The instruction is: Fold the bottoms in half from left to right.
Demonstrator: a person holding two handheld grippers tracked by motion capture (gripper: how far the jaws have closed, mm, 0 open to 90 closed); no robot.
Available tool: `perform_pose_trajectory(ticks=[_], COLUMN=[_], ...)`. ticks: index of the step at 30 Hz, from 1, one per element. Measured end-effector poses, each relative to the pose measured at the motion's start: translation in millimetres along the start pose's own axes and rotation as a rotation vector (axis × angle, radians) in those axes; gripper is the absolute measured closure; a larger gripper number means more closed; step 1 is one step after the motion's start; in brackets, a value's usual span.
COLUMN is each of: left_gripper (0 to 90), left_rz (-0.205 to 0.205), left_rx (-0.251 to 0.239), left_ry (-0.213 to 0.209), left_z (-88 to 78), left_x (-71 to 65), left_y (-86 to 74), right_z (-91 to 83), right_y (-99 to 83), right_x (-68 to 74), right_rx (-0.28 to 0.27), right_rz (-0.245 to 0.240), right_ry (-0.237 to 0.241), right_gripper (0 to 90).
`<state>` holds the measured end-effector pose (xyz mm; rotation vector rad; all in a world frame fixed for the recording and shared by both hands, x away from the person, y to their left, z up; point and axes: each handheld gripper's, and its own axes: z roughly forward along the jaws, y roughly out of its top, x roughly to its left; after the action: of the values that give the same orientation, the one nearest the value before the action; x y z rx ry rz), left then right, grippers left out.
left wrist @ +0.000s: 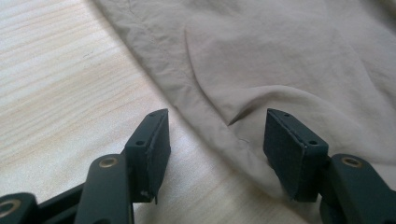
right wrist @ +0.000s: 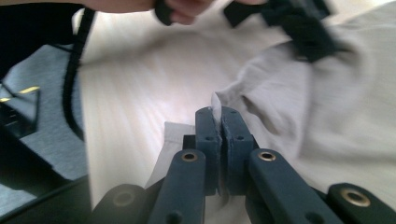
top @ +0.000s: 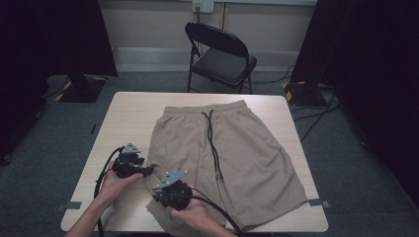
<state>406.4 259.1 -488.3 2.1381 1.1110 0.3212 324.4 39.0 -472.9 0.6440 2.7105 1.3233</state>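
A pair of beige shorts (top: pixel 232 148) lies flat on the light wooden table (top: pixel 128 113), waistband at the far side, with a black drawstring (top: pixel 213 143) running down its middle. My left gripper (top: pixel 149 170) is at the left leg's outer edge. In the left gripper view its jaws (left wrist: pixel 217 114) stand open, one on each side of the fabric's edge (left wrist: pixel 280 56), with the pads apart from it. My right gripper (top: pixel 157 193) is at the near left hem. In the right gripper view (right wrist: pixel 219 112) it is shut on a thin fold of the shorts (right wrist: pixel 327 102).
A black folding chair (top: pixel 222 54) stands behind the table's far edge. Dark curtains hang at both sides, and cables lie on the grey floor. The left gripper (right wrist: pixel 299 23) and its hand appear blurred at the top of the right gripper view.
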Motion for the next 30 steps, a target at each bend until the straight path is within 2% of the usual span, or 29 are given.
perform_pose_trajectory(ticks=[1,2,5,6,7,8,10,12,16,18,25,29,30], left_gripper=[39.4,35.8,33.2,32.7,32.7,32.6,32.6,32.4,32.2,32.2,32.1,32.0,32.0], left_rz=[-0.005,-0.006,0.007,0.013,0.022,0.031,0.058,0.060,0.060,0.060,0.057,0.056,0.055], left_rx=[-0.002,-0.001,-0.001,0.001,0.002,0.006,0.019,0.018,0.016,0.017,0.013,0.013,0.013], left_ry=[-0.001,-0.004,0.001,0.001,0.008,0.026,0.052,0.053,0.052,0.052,0.050,0.050,0.048], left_z=[0.6,2.0,3.8,4.4,5.7,7.6,8.9,9.2,9.1,9.0,9.2,9.3,9.2], left_x=[-0.5,-1.1,-3.3,-4.2,-6.1,-9.0,-12.4,-13.3,-12.9,-12.9,-12.9,-12.9,-13.0], left_y=[0.2,1.1,2.3,2.7,3.6,5.1,6.1,6.1,5.8,5.9,5.7,5.7,5.6], right_z=[-5.5,-12.0,-16.9,-18.8,-18.8,-16.0,-12.6,-11.1,-10.5,-9.8,-6.6,-1.8,3.0], right_y=[-3.1,-9.2,-15.2,-20.1,-20.1,-26.5,-30.5,-31.5,-26.8,-24.2,-15.0,-6.9,-4.7], right_x=[-4.6,-13.1,-19.7,-24.6,-24.6,-29.4,-32.9,-33.6,-32.9,-32.1,-32.0,-34.9,-36.1], right_rx=[-0.011,-0.009,-0.010,-0.011,-0.011,0.004,0.010,0.015,-0.010,-0.028,-0.078,-0.097,-0.080], right_rz=[0.005,0.031,0.045,0.066,0.066,0.073,0.092,0.098,0.101,0.102,0.112,0.121,0.138], right_ry=[-0.018,-0.030,-0.050,-0.062,-0.062,-0.095,-0.094,-0.102,-0.102,-0.099,-0.096,-0.125,-0.136], right_gripper=[87.5,87.5,87.5,87.3,87.3,86.1,79.5,76.2,64.1,61.4,59.1,58.2,60.1])
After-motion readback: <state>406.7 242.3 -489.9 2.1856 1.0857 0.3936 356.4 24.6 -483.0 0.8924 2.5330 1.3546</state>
